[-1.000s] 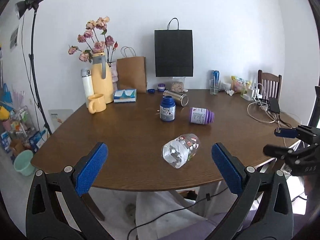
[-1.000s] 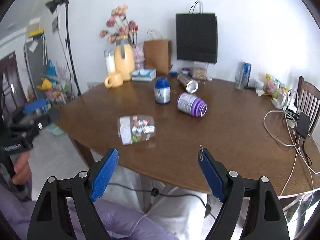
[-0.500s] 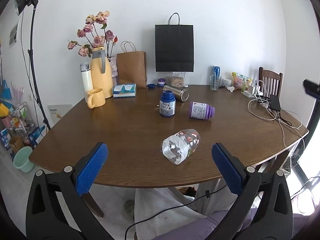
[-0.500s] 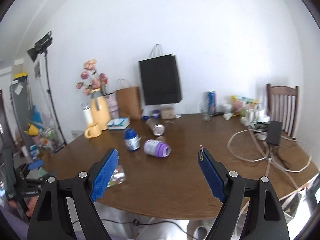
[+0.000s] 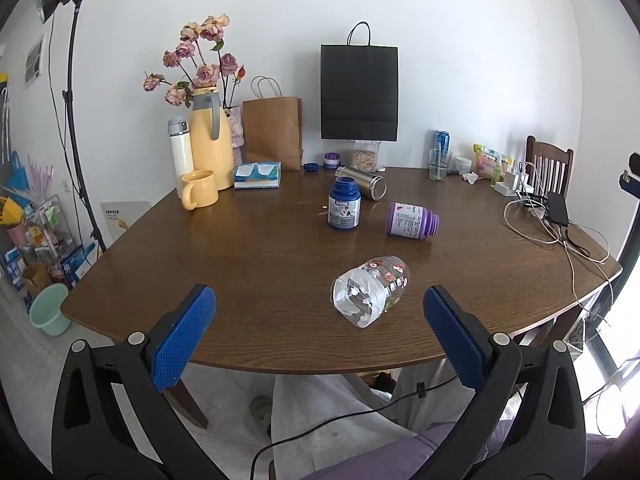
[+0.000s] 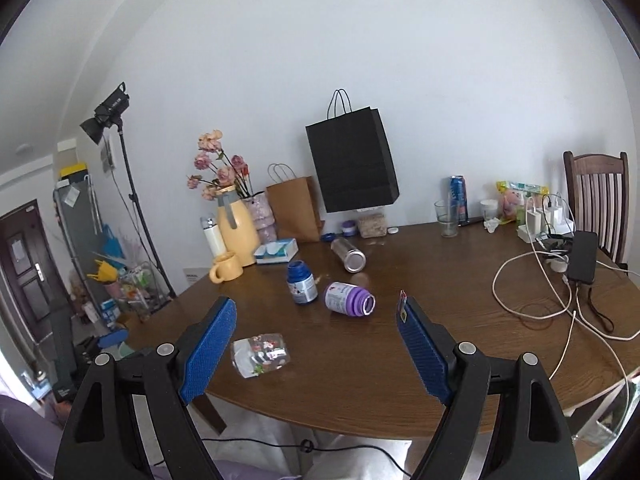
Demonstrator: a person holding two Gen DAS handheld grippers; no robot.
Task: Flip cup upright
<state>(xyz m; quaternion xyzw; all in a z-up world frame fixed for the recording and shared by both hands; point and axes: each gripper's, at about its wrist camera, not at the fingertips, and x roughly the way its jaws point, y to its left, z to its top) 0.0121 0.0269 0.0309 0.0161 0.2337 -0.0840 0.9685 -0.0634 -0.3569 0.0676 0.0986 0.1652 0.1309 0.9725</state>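
A clear glass cup [image 5: 372,296] with small coloured stickers lies on its side near the front edge of the brown table [image 5: 260,264], its base facing me. My left gripper [image 5: 318,300] is open and empty, held short of the table edge with the cup just ahead, right of centre between the fingers. In the right wrist view the cup [image 6: 262,354] lies low, close to the left finger. My right gripper [image 6: 315,320] is open and empty, above the table's front edge.
A purple bottle [image 5: 412,220] and a steel tumbler [image 5: 362,187] lie on their sides behind the cup. A blue bottle [image 5: 344,208] stands upright. A yellow mug [image 5: 198,194], jug, paper bags and cables [image 5: 552,220] line the back and right.
The right gripper swung up and to the right, away from the cup, and now faces the table from farther back. The left gripper barely moved; both stay open.
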